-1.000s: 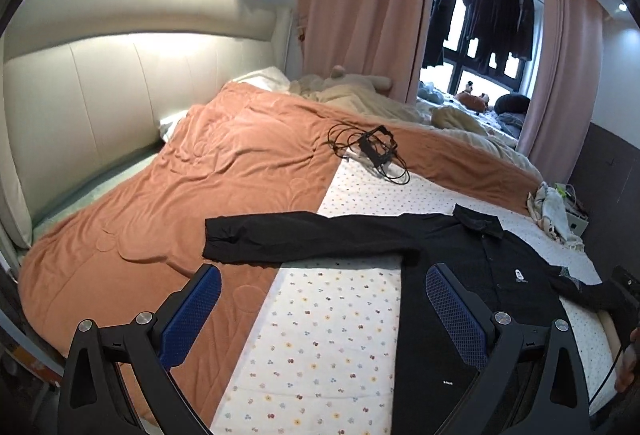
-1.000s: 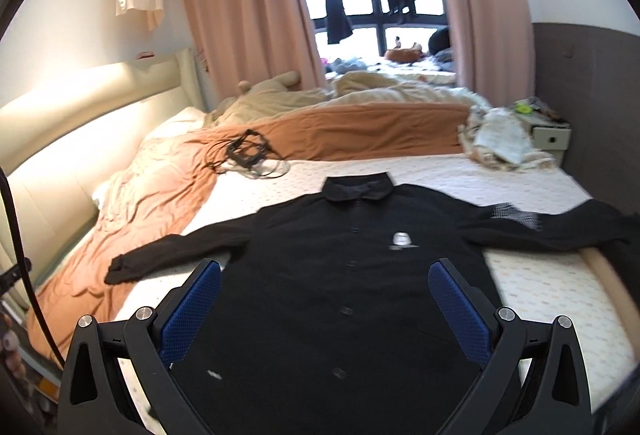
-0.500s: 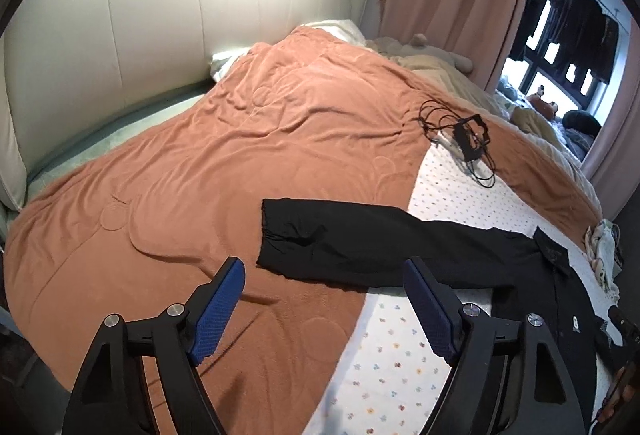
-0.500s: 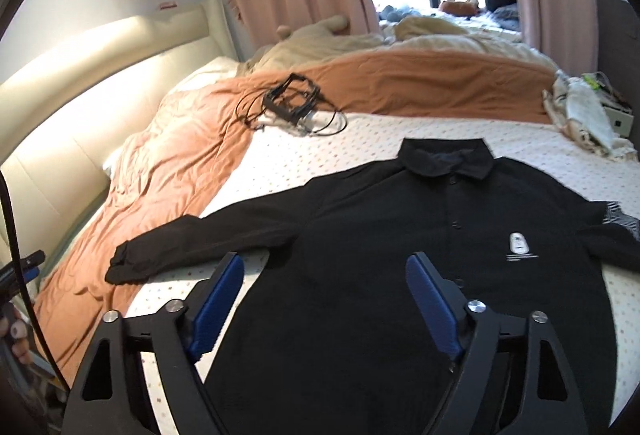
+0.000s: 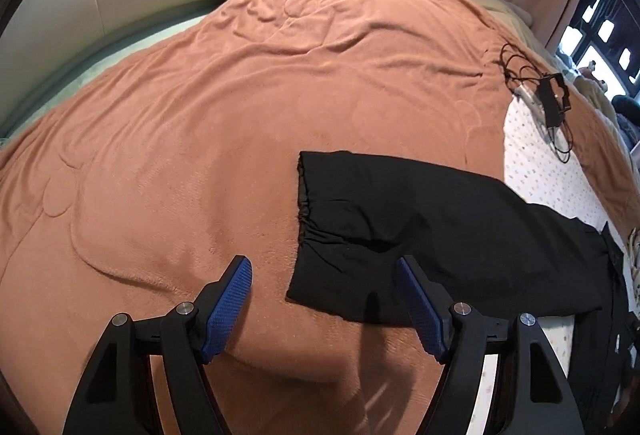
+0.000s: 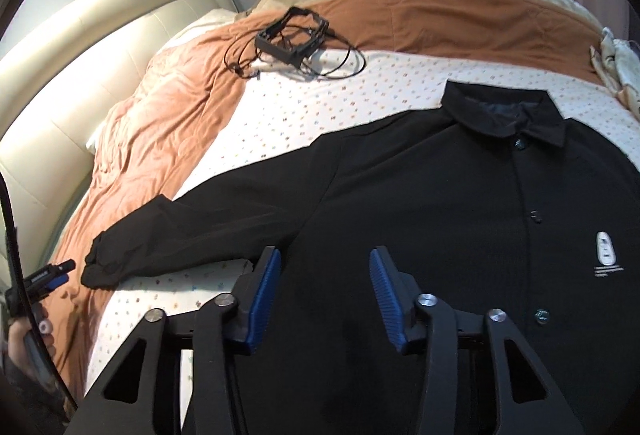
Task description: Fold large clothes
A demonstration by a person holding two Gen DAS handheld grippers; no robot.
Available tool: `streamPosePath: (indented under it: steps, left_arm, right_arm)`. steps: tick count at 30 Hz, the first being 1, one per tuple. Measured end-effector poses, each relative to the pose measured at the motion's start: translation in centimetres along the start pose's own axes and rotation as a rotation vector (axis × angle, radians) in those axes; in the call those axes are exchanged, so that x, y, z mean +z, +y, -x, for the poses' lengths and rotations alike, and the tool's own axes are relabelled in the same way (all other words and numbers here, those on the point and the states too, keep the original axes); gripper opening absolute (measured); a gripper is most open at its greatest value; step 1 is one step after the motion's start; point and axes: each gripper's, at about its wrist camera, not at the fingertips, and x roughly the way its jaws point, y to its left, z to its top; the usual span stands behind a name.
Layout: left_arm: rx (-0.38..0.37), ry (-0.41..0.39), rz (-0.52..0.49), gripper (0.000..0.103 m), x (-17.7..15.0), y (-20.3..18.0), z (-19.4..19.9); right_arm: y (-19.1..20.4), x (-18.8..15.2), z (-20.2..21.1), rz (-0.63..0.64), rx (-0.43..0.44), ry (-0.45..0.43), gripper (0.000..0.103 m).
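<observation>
We see the black shirt [image 6: 460, 211] spread flat on the bed [image 6: 320, 107], buttoned, with no fold made yet; its sleeve [image 5: 400, 219] lies stretched across the orange blanket [image 5: 240, 95]; our left gripper [image 5: 324, 299] hangs spread and empty at the cuff, our right gripper [image 6: 324, 287] spread and empty over the body; every fold is left to do.

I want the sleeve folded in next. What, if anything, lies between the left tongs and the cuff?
Nothing visible does. The left tongs are open just short of the black sleeve's cuff, with only the bare orange blanket between them. The cable bundle lies well beyond the sleeve, out of the way.
</observation>
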Motion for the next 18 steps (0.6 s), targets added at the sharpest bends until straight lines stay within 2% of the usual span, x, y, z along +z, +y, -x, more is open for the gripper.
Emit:
streamPosePath:
  steps: [2, 5, 6, 7, 9, 11, 12, 15, 18]
  left_arm:
    - [0.005, 0.02, 0.0, 0.075, 0.0, 0.1, -1.4]
    - [0.028, 0.042, 0.009, 0.068, -0.2, 0.2, -2.8]
    - [0.039, 0.03, 0.008, 0.062, -0.3, 0.1, -2.8]
    - [0.045, 0.015, 0.007, 0.05, -0.3, -0.1, -2.5]
    - [0.045, 0.019, -0.012, 0.036, -0.2, -0.8, -2.3]
    - [0.092, -0.001, -0.048, 0.016, -0.1, -1.5, -1.6]
    - [0.098, -0.009, -0.056, 0.011, 0.1, -1.6, -1.2]
    - [0.058, -0.035, -0.045, 0.008, 0.8, -1.7, 1.0]
    - [0.04, -0.078, -0.032, 0.006, 1.7, -2.0, 3.8]
  right_arm:
    - [0.0, 0.2, -1.5, -0.003, 0.004, 0.02, 0.031]
    - [-0.2, 0.5, -3.6, -0.027, 0.037, 0.048, 0.028]
    - [-0.4, 0.6, -4.2, -0.046, 0.056, 0.05, 0.028]
    - [-0.5, 0.8, -4.7, -0.062, 0.072, 0.047, 0.027]
    - [-0.6, 1.1, -5.5, -0.094, 0.117, 0.033, 0.025]
    - [-0.6, 1.2, -6.6, -0.12, 0.169, 0.022, 0.024]
    - [-0.7, 1.0, -7.6, -0.145, 0.181, 0.041, 0.024]
    - [-1.2, -0.4, -10.1, -0.184, 0.19, 0.111, 0.024]
    - [-1.4, -0.8, -9.5, -0.185, 0.202, 0.124, 0.024]
